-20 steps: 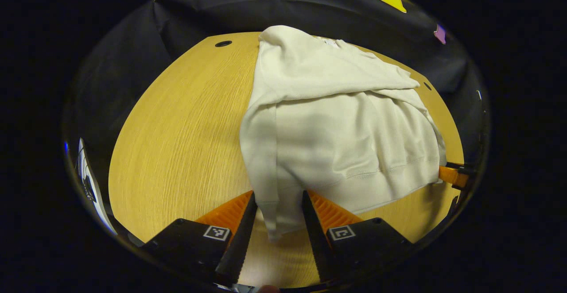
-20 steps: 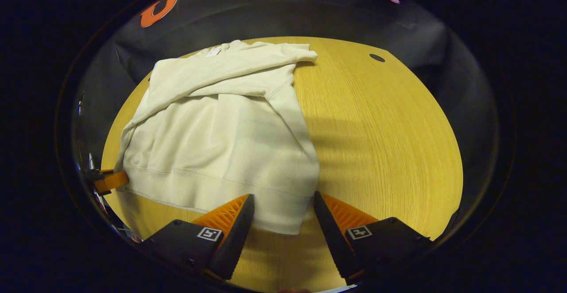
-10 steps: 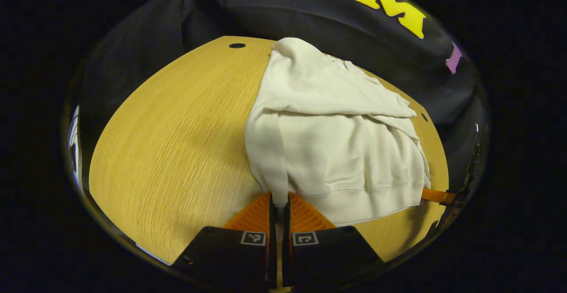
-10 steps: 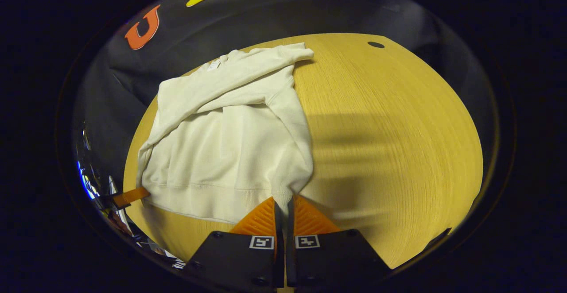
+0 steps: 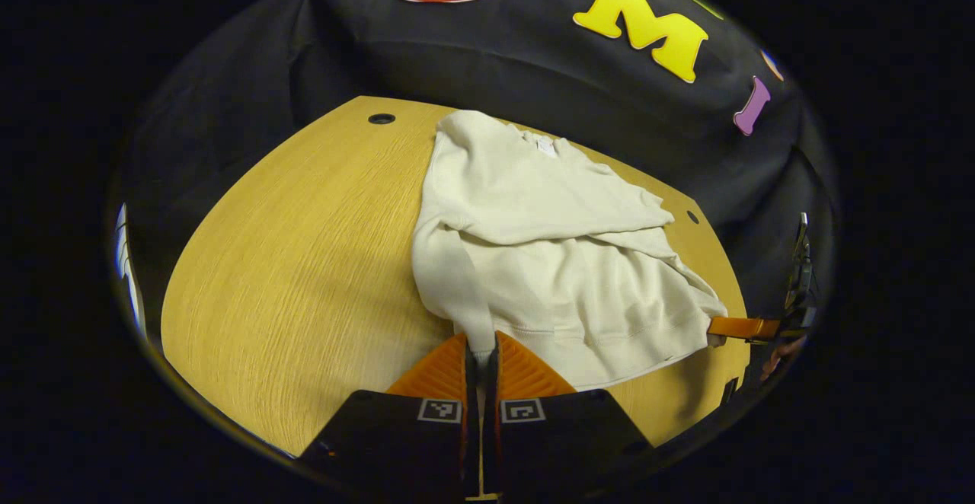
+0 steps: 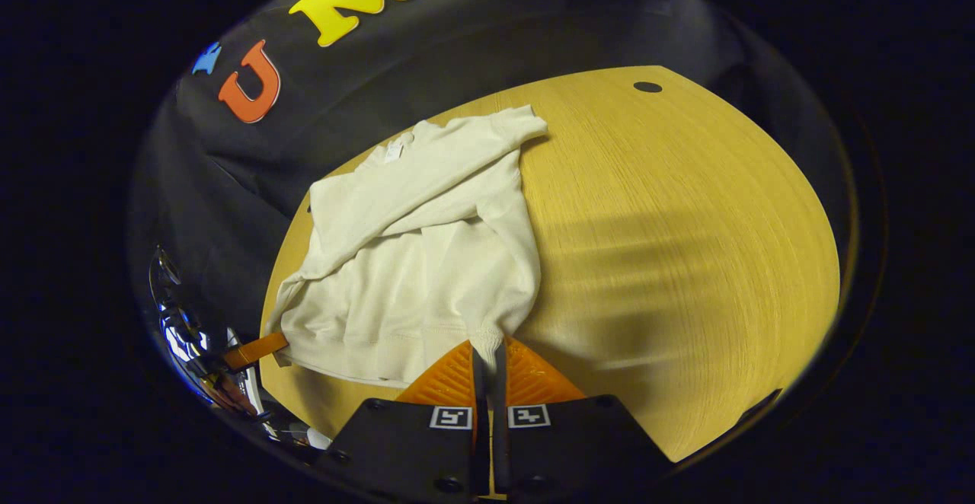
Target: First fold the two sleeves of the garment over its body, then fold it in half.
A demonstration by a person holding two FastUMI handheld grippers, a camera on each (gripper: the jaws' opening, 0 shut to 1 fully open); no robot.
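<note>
**Both hem corners pinched**

My left hand-held gripper (image 5: 481,355) is clamped on the near-left hem corner of the cream garment (image 5: 548,245); my right hand-held gripper (image 6: 488,353) pinches the other hem corner. The garment lies on the wooden bench (image 5: 305,260), both sleeves (image 5: 533,218) folded across its body, collar toward the booth wall.
</note>
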